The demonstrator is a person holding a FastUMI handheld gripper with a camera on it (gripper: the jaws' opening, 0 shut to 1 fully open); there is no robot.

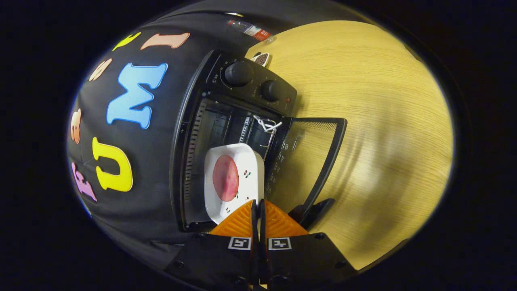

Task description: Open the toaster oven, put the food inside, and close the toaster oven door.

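The wooden table (pixel 363 101) spread wide beneath everything. On it sat the toaster oven (pixel 226 121), its glass door (pixel 311 161) swung fully open, cavity dark with racks showing. Just at the oven's mouth came the white square plate (pixel 250 161), carrying a round pink slice of food (pixel 225 178). And the gripper (pixel 257 208) had its fingers pressed nearly together, pinching the plate's near edge between them. Two knobs (pixel 238 73) lined the control panel, and a small white cord (pixel 266 124) dangled inside the cavity.
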